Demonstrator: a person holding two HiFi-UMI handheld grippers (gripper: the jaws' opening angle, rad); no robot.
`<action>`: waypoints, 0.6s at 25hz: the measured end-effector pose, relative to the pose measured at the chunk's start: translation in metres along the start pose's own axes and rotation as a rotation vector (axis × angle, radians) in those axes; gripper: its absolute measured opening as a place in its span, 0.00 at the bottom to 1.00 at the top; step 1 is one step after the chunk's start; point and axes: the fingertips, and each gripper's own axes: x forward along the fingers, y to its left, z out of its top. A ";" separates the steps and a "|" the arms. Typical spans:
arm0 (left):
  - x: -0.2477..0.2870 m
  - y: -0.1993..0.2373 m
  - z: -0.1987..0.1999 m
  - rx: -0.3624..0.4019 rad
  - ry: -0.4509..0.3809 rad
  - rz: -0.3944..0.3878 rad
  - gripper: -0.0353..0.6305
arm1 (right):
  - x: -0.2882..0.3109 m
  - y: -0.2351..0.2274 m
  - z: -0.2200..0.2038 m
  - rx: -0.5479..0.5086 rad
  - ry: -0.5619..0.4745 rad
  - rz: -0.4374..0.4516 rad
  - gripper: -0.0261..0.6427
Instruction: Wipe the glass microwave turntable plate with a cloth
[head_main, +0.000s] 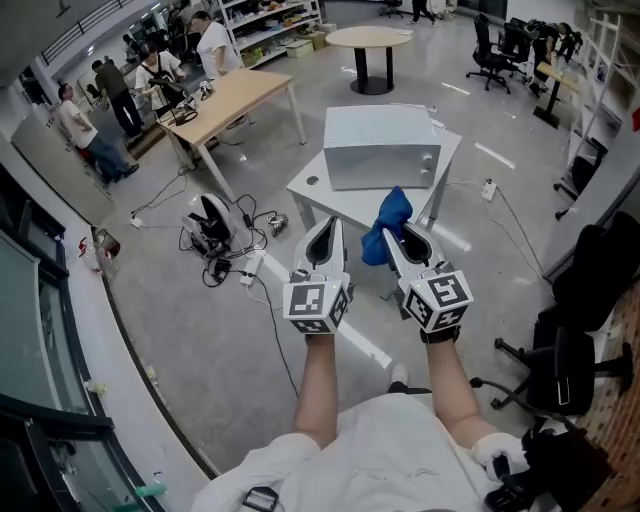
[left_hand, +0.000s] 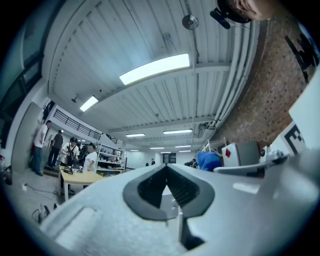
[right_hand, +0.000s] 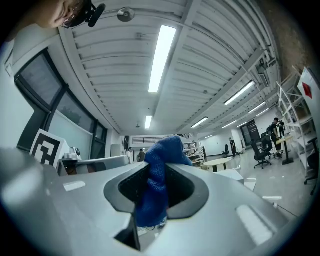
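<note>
Grey microwave (head_main: 380, 148) on the white worktop (head_main: 312, 190) ahead; left hand-held gripper (head_main: 324, 230) closed, empty; right hand-held gripper (head_main: 393, 240) clamps a blue cloth (head_main: 390, 212).

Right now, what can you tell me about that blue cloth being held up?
The blue cloth looks soft and nubbly, and it is bunched into a crumpled wad rather than spread flat. It is pinched between the fingers of the right gripper. One lump sticks out past the tips and the rest trails back between them. Only those fingers touch it. It is held in the air, seemingly short of the white table with the microwave.
</note>
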 end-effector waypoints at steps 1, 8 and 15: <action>0.011 -0.001 -0.003 0.006 0.003 0.003 0.05 | 0.005 -0.010 0.003 -0.006 -0.008 0.002 0.19; 0.085 -0.015 -0.018 0.050 0.000 -0.008 0.05 | 0.034 -0.084 0.012 0.004 -0.016 -0.003 0.19; 0.138 -0.029 -0.041 0.005 0.026 0.003 0.05 | 0.045 -0.133 0.008 0.000 -0.012 0.010 0.19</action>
